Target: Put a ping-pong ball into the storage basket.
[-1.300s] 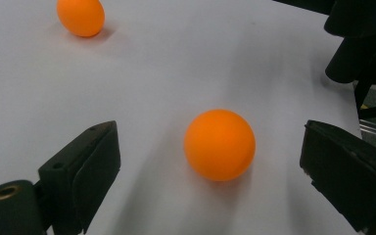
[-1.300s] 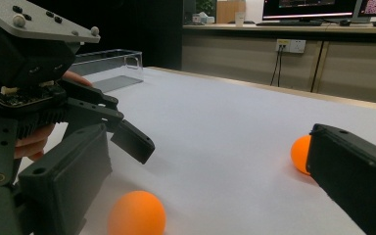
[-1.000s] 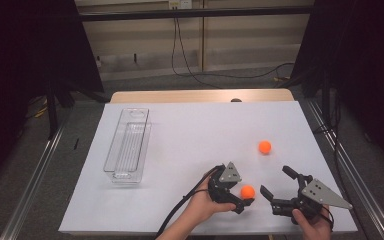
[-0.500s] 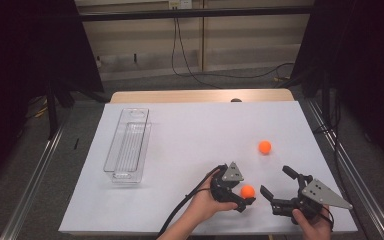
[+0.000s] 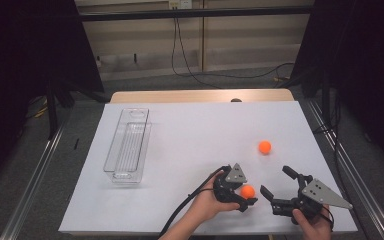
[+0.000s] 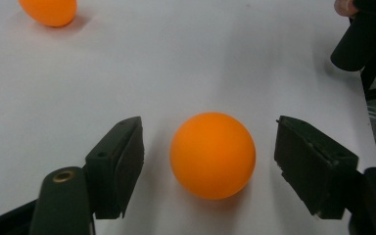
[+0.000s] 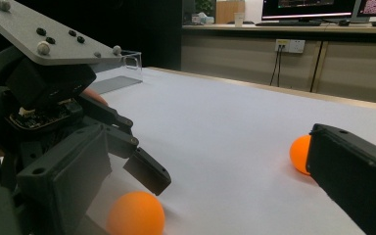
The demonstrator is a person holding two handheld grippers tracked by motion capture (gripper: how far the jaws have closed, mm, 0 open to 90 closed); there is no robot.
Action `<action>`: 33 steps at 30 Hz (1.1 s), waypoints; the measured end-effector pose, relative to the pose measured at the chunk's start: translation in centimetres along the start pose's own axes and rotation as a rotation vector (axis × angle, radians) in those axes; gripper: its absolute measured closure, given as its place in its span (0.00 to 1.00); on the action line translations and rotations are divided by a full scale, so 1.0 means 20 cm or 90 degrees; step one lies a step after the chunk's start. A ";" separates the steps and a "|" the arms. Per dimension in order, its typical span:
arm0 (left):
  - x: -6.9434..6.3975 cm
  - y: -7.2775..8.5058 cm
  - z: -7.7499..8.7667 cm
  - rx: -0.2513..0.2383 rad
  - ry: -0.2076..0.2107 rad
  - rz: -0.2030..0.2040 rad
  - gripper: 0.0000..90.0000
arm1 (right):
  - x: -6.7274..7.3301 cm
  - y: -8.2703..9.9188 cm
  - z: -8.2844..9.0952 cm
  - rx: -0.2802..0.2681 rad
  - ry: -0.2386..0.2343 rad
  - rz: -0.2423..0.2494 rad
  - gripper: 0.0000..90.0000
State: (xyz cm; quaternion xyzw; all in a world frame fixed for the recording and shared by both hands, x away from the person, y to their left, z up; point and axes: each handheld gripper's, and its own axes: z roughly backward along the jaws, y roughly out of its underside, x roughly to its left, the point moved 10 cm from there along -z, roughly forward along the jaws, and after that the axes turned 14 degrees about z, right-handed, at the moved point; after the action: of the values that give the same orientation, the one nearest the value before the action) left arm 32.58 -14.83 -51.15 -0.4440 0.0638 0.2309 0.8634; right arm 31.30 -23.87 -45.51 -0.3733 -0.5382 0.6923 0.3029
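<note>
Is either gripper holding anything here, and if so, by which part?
Nothing is held. The left gripper has been closing around the near orange ball, with gaps on both sides. The right gripper is open, empty.

Orange ball [image 6: 212, 155], smooth n round, sitting on white table near front edge, right between left gripper's jaws, small gap showing on each side.

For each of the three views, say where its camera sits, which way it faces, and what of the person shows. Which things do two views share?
High view: above the person's side, looking forward and down on the table; forearms, both grippers.
Left gripper view: on the left gripper, looking down along its open jaws, which have just been closing around the near orange ball.
Right gripper view: on the right gripper, looking level across the table at the left gripper.
Shared: both balls, near and far ball.
</note>
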 end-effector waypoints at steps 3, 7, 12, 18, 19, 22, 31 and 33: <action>0.00 0.00 0.00 0.004 0.003 -0.003 0.35 | 0.00 0.00 0.00 -0.001 0.000 0.001 0.02; 0.00 0.01 -0.01 0.011 0.009 0.001 0.37 | 0.00 0.00 0.00 -0.001 0.001 0.001 0.02; -0.01 0.02 -0.02 0.022 0.013 -0.005 0.41 | 0.00 0.00 0.00 -0.001 0.001 0.001 0.02; 0.00 0.03 -0.03 0.031 0.007 -0.007 0.45 | 0.00 0.00 0.00 -0.001 0.000 0.001 0.02; 0.00 0.03 -0.03 0.030 0.007 -0.007 0.45 | 0.00 0.00 0.00 -0.001 0.000 0.001 0.02; 0.00 0.03 -0.03 0.032 0.007 -0.007 0.46 | 0.00 0.00 0.00 0.000 0.000 0.000 0.02; 0.00 0.02 -0.03 0.028 0.004 -0.003 0.52 | 0.00 0.00 0.00 0.000 0.000 0.001 0.02; 0.00 0.02 -0.03 0.026 0.006 0.003 0.54 | 0.00 0.00 0.00 0.000 0.000 0.000 0.02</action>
State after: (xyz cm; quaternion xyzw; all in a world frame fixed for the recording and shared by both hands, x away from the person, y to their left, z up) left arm 32.45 -15.10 -51.82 -0.4276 0.0737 0.2294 0.8713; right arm 31.33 -23.91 -45.50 -0.3737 -0.5382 0.6921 0.3029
